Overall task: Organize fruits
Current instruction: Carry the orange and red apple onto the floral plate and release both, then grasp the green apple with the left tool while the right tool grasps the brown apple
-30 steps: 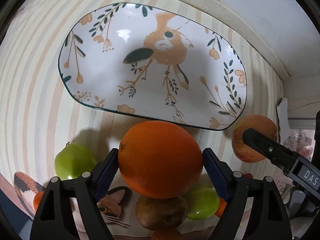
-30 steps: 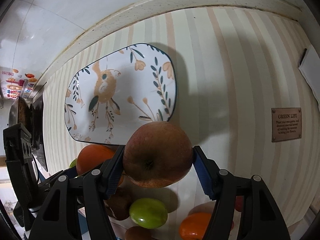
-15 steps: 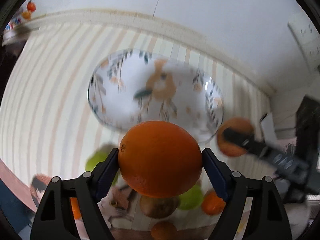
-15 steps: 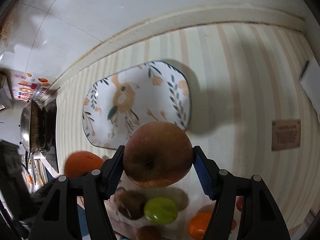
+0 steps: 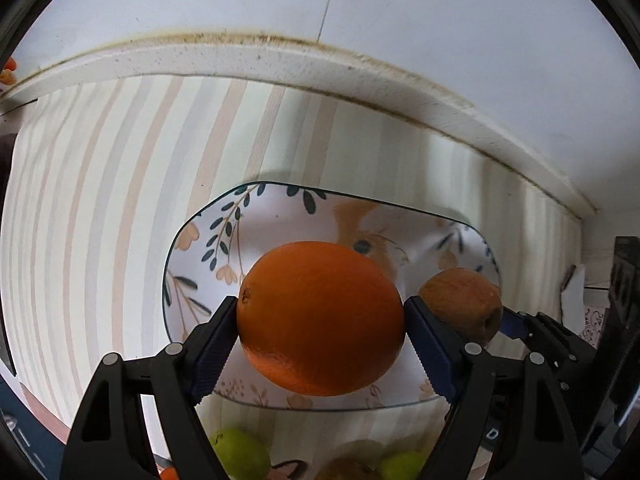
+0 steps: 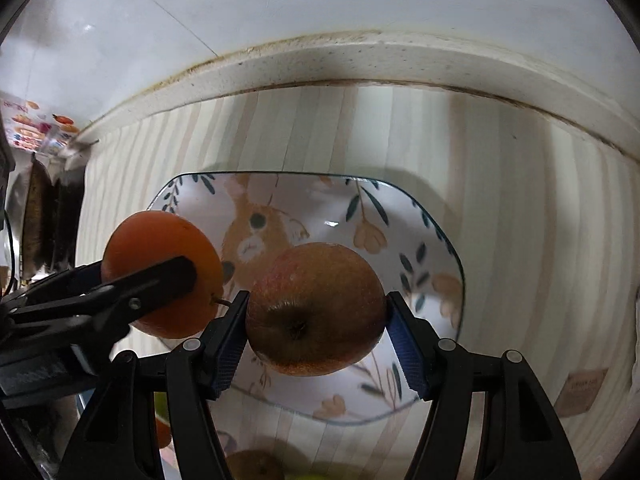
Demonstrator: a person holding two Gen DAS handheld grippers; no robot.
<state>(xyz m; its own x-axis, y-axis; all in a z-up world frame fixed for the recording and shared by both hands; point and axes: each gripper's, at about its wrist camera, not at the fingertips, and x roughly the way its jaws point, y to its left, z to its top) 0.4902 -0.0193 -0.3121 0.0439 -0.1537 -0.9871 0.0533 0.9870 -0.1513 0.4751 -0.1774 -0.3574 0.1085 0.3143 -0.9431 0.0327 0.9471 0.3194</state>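
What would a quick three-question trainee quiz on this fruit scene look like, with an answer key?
1. True or false: the plate already holds fruit.
2. Which tongs grip the orange: A left, B right?
3. Fill in: the right tongs hold an ____ above the plate.

Key: 1 false, no fruit rests on it. 2 A, the left tongs. 3 apple.

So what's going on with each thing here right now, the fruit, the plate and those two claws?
Orange: clamped in the left claw, held over the plate.
Apple: clamped in the right claw, also over the plate.
Plate: flat on the striped mat, no fruit lying on it.
Green fruits: loose on the mat, near the plate's closer edge.
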